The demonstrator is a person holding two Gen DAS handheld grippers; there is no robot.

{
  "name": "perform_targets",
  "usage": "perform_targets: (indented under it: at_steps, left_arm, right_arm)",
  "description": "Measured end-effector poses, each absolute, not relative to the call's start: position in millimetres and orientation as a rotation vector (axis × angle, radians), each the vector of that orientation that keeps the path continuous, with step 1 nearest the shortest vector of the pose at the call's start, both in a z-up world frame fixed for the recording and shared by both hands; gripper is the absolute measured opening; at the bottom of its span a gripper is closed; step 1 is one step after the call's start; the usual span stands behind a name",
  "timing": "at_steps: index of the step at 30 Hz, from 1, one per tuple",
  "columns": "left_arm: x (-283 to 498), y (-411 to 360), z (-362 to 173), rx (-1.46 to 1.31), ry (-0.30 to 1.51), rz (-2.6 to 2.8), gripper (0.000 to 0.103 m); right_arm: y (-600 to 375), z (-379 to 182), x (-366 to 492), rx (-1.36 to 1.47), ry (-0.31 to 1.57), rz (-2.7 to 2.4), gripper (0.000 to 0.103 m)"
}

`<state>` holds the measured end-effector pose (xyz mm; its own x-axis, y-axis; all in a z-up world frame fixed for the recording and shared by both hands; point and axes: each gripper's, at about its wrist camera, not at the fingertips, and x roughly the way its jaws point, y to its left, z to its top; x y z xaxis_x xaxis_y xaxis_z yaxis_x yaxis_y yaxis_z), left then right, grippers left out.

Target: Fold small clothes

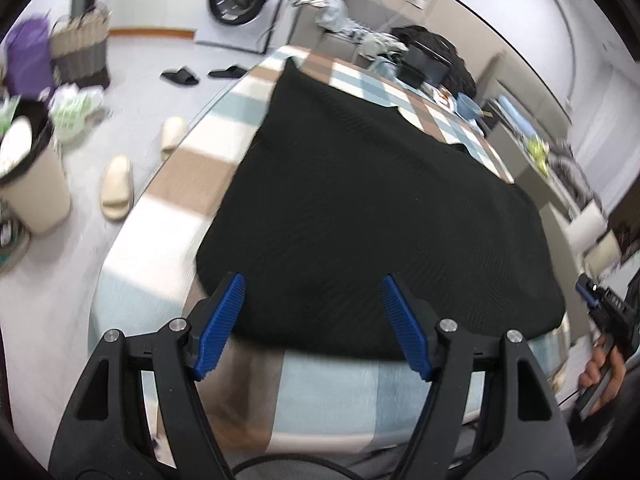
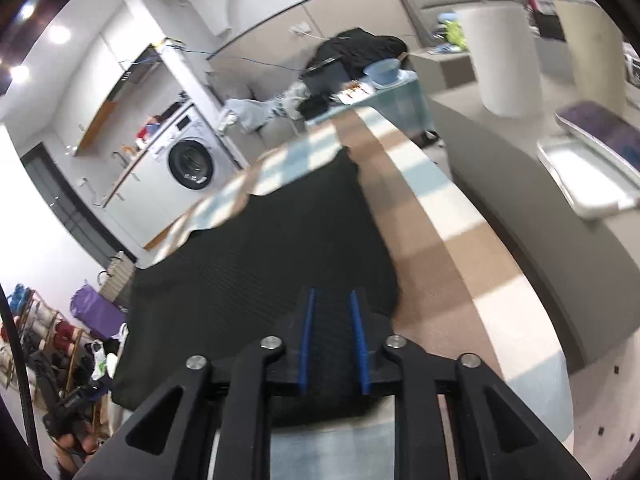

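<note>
A black ribbed garment (image 1: 360, 200) (image 2: 260, 264) lies spread flat on a table with a checked cloth (image 1: 192, 176) (image 2: 432, 240). My left gripper (image 1: 313, 282) hovers over the garment's near edge, jaws wide open with nothing between them. My right gripper (image 2: 332, 294) hangs over the garment's near right corner. Its blue pads (image 2: 356, 340) stand a narrow gap apart, and only the flat fabric below shows between them. In the left wrist view the right gripper (image 1: 592, 292) is small at the right edge, held by a hand (image 1: 604, 368).
A blue bowl (image 1: 468, 106) and a dark pile of things (image 1: 428, 60) sit at the table's far end. On the floor to the left are slippers (image 1: 116, 188), a bin (image 1: 32, 184) and a washing machine (image 1: 240, 0). A grey tray (image 2: 584, 176) lies to the right.
</note>
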<state>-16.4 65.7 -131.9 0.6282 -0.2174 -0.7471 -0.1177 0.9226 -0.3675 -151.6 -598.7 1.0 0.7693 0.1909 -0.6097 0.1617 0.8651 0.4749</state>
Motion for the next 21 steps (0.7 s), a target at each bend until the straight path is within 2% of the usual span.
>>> perform_targets:
  at_steps: [2, 3, 10, 16, 18, 20, 21]
  left_arm:
    - [-23, 72, -135, -0.452, 0.902, -0.06, 0.069]
    - [-26, 75, -137, -0.478, 0.905, -0.059, 0.069]
    - [-33, 85, -154, -0.571, 0.939, -0.078, 0.069]
    - [-15, 79, -159, -0.552, 0.894, -0.038, 0.069]
    - [-5, 77, -159, -0.553, 0.88, 0.002, 0.06]
    - [5, 77, -161, -0.554, 0.873, 0.044, 0.035]
    - [9, 78, -162, -0.562, 0.868, 0.059, 0.029]
  right_arm:
    - [-595, 6, -150, 0.552, 0.68, 0.062, 0.038]
    - [-594, 8, -148, 0.552, 0.673, 0.076, 0.04]
    - [-566, 5, -136, 0.519, 0.7, 0.133, 0.042]
    - [-538, -8, -126, 0.473, 0.762, 0.189, 0.042]
    - [-532, -10, -125, 0.469, 0.766, 0.213, 0.042]
    - [-522, -13, -121, 0.46, 0.781, 0.24, 0.042]
    - [-517, -14, -118, 0.449, 0.788, 0.246, 0.042]
